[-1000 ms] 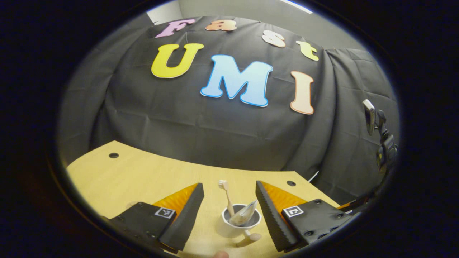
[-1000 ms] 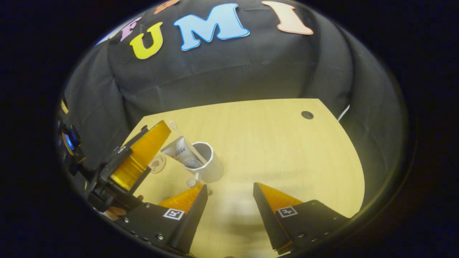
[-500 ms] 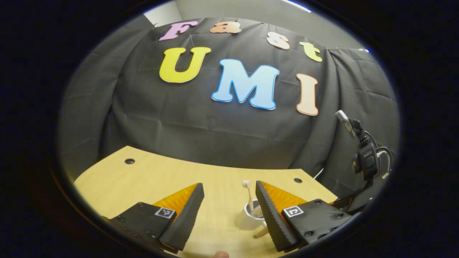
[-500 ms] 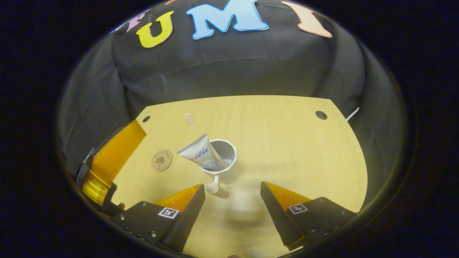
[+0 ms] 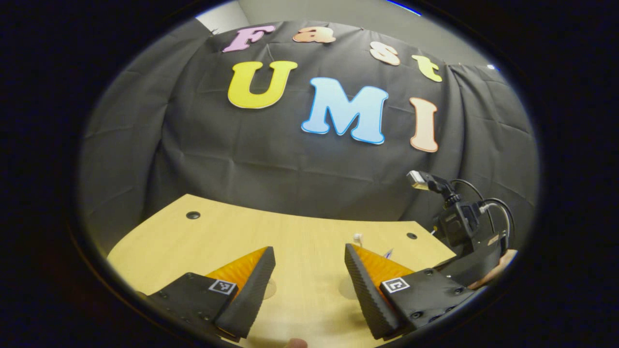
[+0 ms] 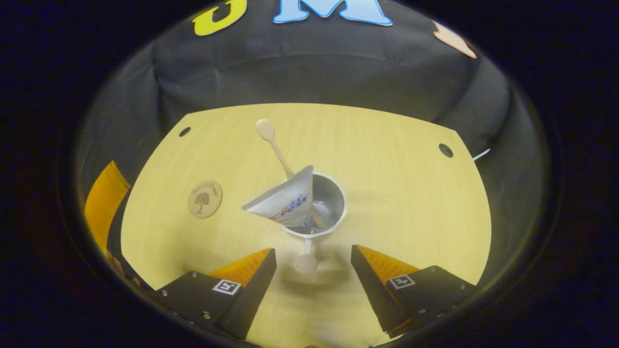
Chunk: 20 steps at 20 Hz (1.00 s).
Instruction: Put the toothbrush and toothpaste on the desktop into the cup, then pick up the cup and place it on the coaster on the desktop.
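In the right gripper view a white cup [image 6: 338,195] stands upright on the wooden desktop [image 6: 411,203]. The toothpaste tube [image 6: 287,203] and the toothbrush [image 6: 272,141] lean out of it to the left. The cup's handle [image 6: 305,260] points at me, just ahead of my right gripper [image 6: 313,252], which is open and touches nothing. A round wooden coaster [image 6: 205,198] lies left of the cup. My left gripper [image 5: 309,270] is open and empty above the desk. The toothbrush head [image 5: 358,238] peeks over its right finger, which hides the cup.
The left gripper's finger [image 6: 104,203] shows at the left edge of the right gripper view. The right gripper's body [image 5: 464,232] and the hand holding it [image 5: 498,268] sit at the right of the left gripper view. Cable holes [image 6: 445,150] mark the desk's back corners.
My right gripper has closed in on the cup, which now sits centred ahead of its fingers. My left gripper has drawn away to the left, and the cup has slipped behind its right finger.
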Each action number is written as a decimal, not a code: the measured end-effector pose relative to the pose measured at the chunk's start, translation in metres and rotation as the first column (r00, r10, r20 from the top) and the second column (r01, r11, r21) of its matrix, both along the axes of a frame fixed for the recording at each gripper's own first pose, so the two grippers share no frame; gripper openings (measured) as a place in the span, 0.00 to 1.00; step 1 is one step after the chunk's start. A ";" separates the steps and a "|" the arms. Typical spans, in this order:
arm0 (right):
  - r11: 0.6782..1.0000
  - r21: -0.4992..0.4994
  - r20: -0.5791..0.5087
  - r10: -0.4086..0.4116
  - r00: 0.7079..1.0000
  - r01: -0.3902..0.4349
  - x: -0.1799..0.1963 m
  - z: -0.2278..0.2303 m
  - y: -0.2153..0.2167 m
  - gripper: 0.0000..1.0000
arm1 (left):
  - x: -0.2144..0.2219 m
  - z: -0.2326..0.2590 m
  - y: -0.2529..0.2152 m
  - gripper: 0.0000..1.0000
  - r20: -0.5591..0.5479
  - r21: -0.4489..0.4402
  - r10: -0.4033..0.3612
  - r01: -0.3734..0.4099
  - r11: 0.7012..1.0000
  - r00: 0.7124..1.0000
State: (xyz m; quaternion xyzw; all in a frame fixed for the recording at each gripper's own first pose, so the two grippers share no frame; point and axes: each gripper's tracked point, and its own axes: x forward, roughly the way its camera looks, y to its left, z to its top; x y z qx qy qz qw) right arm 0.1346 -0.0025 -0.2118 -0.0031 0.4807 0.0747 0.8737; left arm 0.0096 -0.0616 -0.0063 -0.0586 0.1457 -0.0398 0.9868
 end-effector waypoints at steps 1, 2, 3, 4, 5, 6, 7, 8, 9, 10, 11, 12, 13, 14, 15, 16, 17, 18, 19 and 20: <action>1.000 0.000 -0.016 -0.002 1.000 0.002 0.001 -0.005 0.002 0.95 | -0.004 -0.001 0.005 0.93 -0.008 0.002 0.007 -0.007 1.000 1.000; 1.000 0.000 -0.032 -0.004 0.999 0.004 0.003 -0.008 0.003 0.94 | -0.006 -0.001 0.010 0.94 -0.011 0.003 0.012 -0.012 1.000 1.000; 1.000 0.000 -0.042 -0.007 0.999 0.007 0.004 -0.010 0.005 0.94 | -0.007 -0.001 0.014 0.94 -0.013 0.005 0.016 -0.016 1.000 1.000; 1.000 -0.005 -0.055 -0.010 0.998 0.010 0.006 -0.016 0.006 0.93 | -0.009 -0.001 0.019 0.94 -0.015 0.005 0.019 -0.019 1.000 1.000; 1.000 -0.012 -0.067 -0.008 0.998 0.008 0.007 -0.019 0.007 0.93 | -0.011 -0.002 0.022 0.94 -0.017 0.004 0.022 -0.022 1.000 1.000; 1.000 -0.022 -0.077 -0.007 0.997 0.006 0.009 -0.023 0.007 0.87 | -0.014 -0.002 0.025 0.94 -0.019 0.002 0.028 -0.028 1.000 0.999; 0.999 -0.032 -0.086 -0.005 0.996 0.002 0.011 -0.027 0.007 0.87 | -0.017 -0.003 0.027 0.94 -0.021 -0.002 0.030 -0.030 1.000 0.999; 0.999 -0.040 -0.093 -0.006 0.996 0.003 0.013 -0.031 0.007 0.93 | -0.018 -0.003 0.029 0.94 -0.026 -0.006 0.033 -0.033 0.999 0.999; 0.999 -0.043 -0.097 -0.009 0.995 0.004 0.015 -0.033 0.008 0.93 | -0.019 -0.003 0.029 0.93 -0.029 -0.010 0.033 -0.034 0.999 0.999; 0.999 -0.048 -0.101 -0.011 0.995 0.006 0.016 -0.037 0.008 0.93 | -0.019 -0.005 0.030 0.94 -0.031 -0.012 0.034 -0.034 0.999 0.999; 0.998 -0.056 -0.103 -0.013 0.995 0.007 0.018 -0.040 0.008 0.93 | -0.020 -0.006 0.031 0.93 -0.034 -0.013 0.036 -0.036 0.999 0.999; 0.998 -0.064 -0.109 -0.013 0.994 0.006 0.019 -0.042 0.007 0.92 | -0.020 -0.006 0.032 0.94 -0.037 -0.014 0.036 -0.036 0.999 0.999; 0.998 -0.070 -0.113 -0.012 0.994 0.004 0.019 -0.043 0.006 0.90 | -0.021 -0.008 0.034 0.94 -0.039 -0.015 0.039 -0.039 0.999 0.998; 0.997 -0.078 -0.115 -0.009 0.993 0.000 0.021 -0.045 0.006 0.90 | -0.021 -0.008 0.034 0.94 -0.040 -0.019 0.040 -0.041 0.999 0.998; 0.996 -0.087 -0.114 -0.004 0.993 -0.006 0.022 -0.047 0.004 0.90 | -0.021 -0.009 0.036 0.93 -0.042 -0.020 0.043 -0.044 0.999 0.998; 0.995 -0.095 -0.117 -0.002 0.993 -0.009 0.024 -0.048 0.003 0.87 | -0.020 -0.010 0.037 0.93 -0.047 -0.021 0.045 -0.046 0.999 0.998; 0.996 -0.093 -0.126 -0.002 0.992 -0.010 0.025 -0.050 0.003 0.82 | -0.020 -0.012 0.038 0.94 -0.052 -0.023 0.049 -0.050 0.998 0.997; 0.996 -0.086 -0.139 -0.005 0.990 -0.007 0.024 -0.053 0.004 0.77 | -0.020 -0.014 0.039 0.94 -0.056 -0.028 0.052 -0.053 0.998 0.997; 0.997 -0.075 -0.150 -0.005 0.989 -0.006 0.024 -0.055 0.005 0.77 | -0.021 -0.015 0.040 0.94 -0.060 -0.031 0.057 -0.059 0.998 0.997; 0.997 -0.079 -0.156 -0.010 0.988 -0.003 0.025 -0.057 0.004 0.77 | -0.021 -0.015 0.043 0.94 -0.062 -0.031 0.061 -0.063 0.998 0.996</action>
